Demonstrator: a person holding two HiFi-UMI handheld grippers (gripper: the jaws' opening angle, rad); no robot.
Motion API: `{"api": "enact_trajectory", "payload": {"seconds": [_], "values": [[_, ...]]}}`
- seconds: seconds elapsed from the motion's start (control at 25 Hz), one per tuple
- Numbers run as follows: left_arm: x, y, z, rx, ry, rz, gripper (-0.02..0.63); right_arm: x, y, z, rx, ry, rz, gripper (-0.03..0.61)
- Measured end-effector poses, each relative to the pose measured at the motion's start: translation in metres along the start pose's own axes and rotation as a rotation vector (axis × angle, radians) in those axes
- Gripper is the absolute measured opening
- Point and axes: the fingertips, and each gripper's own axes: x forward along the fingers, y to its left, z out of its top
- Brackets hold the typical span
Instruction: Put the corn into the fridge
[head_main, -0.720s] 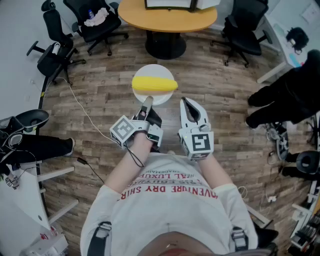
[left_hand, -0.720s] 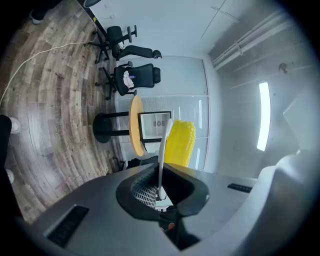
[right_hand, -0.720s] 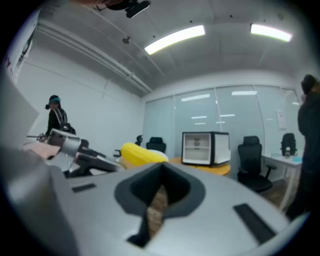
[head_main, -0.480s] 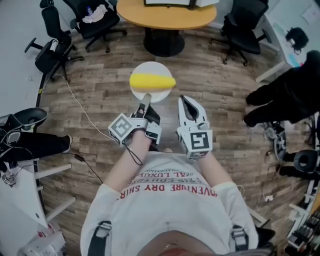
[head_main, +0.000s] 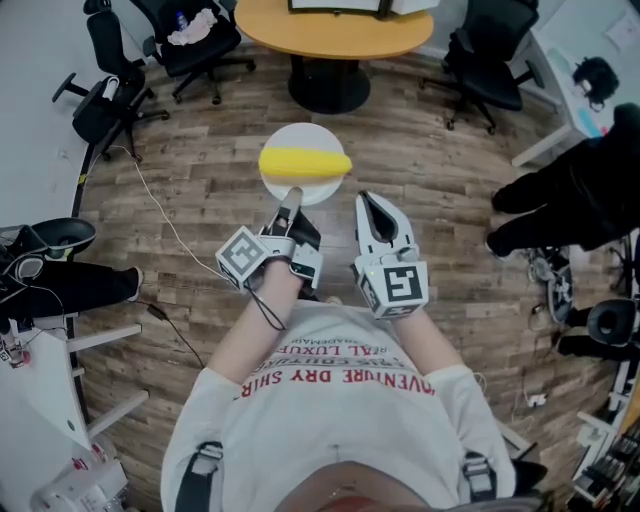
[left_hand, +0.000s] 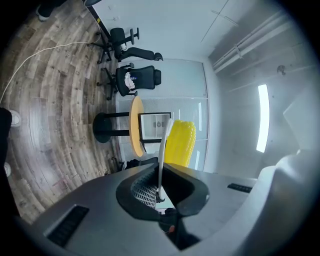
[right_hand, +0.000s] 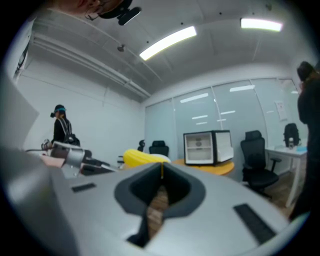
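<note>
The carrying step is in hand: the left tool (head_main: 291, 198) is clamped on the rim of a round white plate (head_main: 300, 136), and the yellow corn cob (head_main: 305, 162) lies across that plate. The right tool (head_main: 371, 205) is closed and empty. Next, I'd judge, the plate must be walked over to the small white fridge (right_hand: 207, 147) on the round orange-topped table (head_main: 335, 35). Wood-plank floor (head_main: 200, 190) below, black office chairs (head_main: 190, 45) around
</note>
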Motion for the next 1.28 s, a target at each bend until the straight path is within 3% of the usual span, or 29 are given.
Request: {"api": "enact_trajectory", "payload": {"seconds": [0.32,0.72,1.28], "values": [[0.012,0.002,-0.014,-0.004,0.018,0.02,0.035,-0.001,-0.022,-0.008,0.025,0.028,-0.015,0.029],[0.081,0.009,0.012,-0.028,0.074,0.032,0.035,0.061,-0.053,-0.016,0.035,0.074,-0.073,0.029],[0.258,-0.007,0.133,-0.041,0.147,-0.017,0.035,0.254,-0.1,0.013,-0.003,0.074,-0.159,0.029]]}}
